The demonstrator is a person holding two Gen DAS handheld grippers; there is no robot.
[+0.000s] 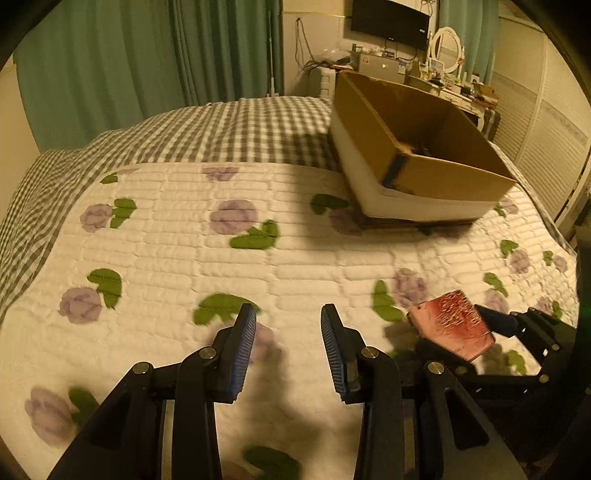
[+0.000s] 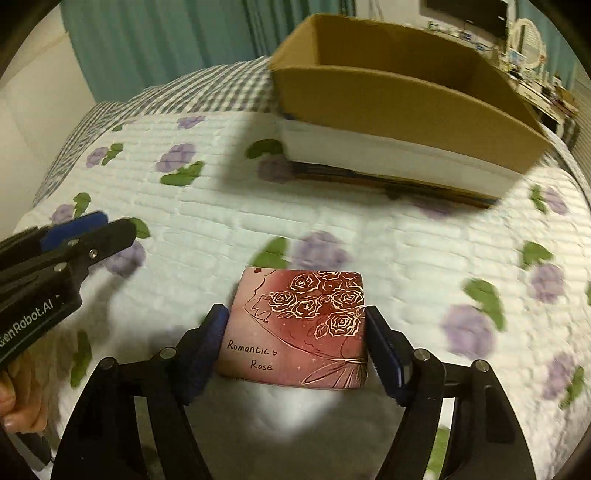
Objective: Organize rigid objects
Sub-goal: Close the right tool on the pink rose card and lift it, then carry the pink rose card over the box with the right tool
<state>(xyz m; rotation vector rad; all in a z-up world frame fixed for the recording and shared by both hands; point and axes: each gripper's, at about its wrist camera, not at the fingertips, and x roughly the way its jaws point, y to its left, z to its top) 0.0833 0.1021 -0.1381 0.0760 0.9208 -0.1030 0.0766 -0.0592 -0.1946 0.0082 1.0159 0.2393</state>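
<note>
A flat red box with gold roses and the words "Romantic Rose" sits between the pads of my right gripper, which is shut on it and holds it above the bed quilt. It also shows in the left wrist view at the lower right, held by the right gripper. My left gripper is open and empty over the quilt; it also shows at the left of the right wrist view. An open cardboard box stands on the bed ahead and shows in the right wrist view too.
The bed has a white quilt with purple flowers and a grey checked cover behind it. Green curtains hang beyond. A dresser with a mirror and a screen stand at the far right.
</note>
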